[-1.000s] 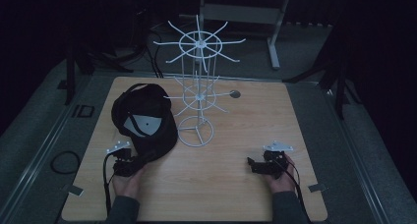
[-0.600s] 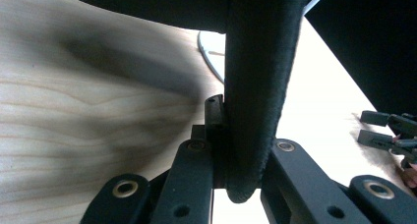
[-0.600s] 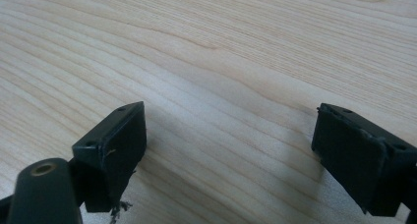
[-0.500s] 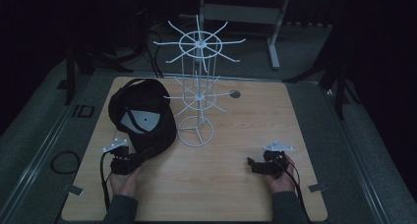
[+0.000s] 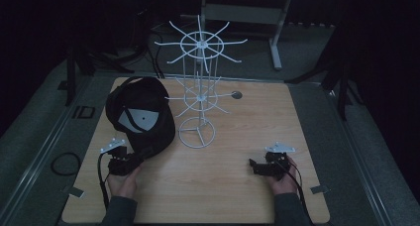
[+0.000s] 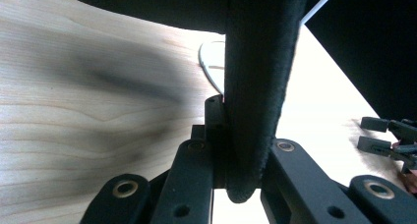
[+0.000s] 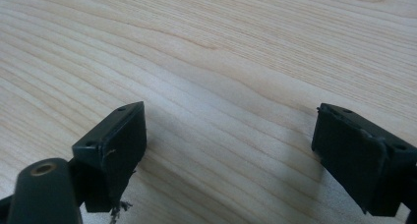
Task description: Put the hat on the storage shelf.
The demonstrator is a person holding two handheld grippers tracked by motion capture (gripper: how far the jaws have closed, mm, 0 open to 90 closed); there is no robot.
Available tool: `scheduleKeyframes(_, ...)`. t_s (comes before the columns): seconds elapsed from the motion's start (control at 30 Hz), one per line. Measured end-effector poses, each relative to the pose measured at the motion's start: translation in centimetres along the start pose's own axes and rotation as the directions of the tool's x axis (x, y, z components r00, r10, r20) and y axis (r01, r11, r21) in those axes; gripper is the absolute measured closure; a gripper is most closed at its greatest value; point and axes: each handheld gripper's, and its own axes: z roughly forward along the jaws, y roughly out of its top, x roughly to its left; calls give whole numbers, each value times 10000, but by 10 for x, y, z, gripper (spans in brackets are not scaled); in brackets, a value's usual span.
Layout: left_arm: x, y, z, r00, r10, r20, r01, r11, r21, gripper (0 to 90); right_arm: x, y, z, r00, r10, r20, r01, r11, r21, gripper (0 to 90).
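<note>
On the pale wooden table (image 5: 218, 191), the left gripper (image 5: 132, 160) is clamped on the brim of the black fabric cap (image 5: 141, 114) beside the white wire rack (image 5: 198, 94), while the right gripper (image 5: 257, 167) rests with jaws apart.

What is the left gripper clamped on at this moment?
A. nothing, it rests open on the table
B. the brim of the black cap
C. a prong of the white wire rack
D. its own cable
B: in the left gripper view the left gripper has its jaws closed on the edge of the black cap, which lies beside the white wire rack.
</note>
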Motion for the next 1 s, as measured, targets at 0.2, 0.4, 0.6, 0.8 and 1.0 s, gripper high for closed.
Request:
scheduleKeyframes(0.2, -2, 3, -3, 10000, 85, -26, -85, 9999, -57, 863, 0, 0, 0, 10000, 8, -6, -8, 10000, 2, 130)
scheduleKeyframes(0.4, -4, 7, -6, 9996, 241, -122, -243, 9997, -100, 863, 0, 0, 0, 10000, 9, -5, -9, 10000, -2, 130)
scheduleKeyframes(0.6, -5, 12, -11, 9991, 359, -223, -363, 9992, -174, 863, 0, 0, 0, 10000, 13, -3, -13, 10000, 0, 130)
scheduleKeyframes(0.8, -6, 16, -14, 9983, 464, -343, -471, 9987, -209, 863, 0, 0, 0, 10000, 14, -4, -14, 10000, 1, 130)
scheduleKeyframes(1.0, -7, 19, -18, 9973, 574, -453, -584, 9980, -230, 863, 0, 0, 0, 10000, 12, -3, -12, 10000, -2, 130)
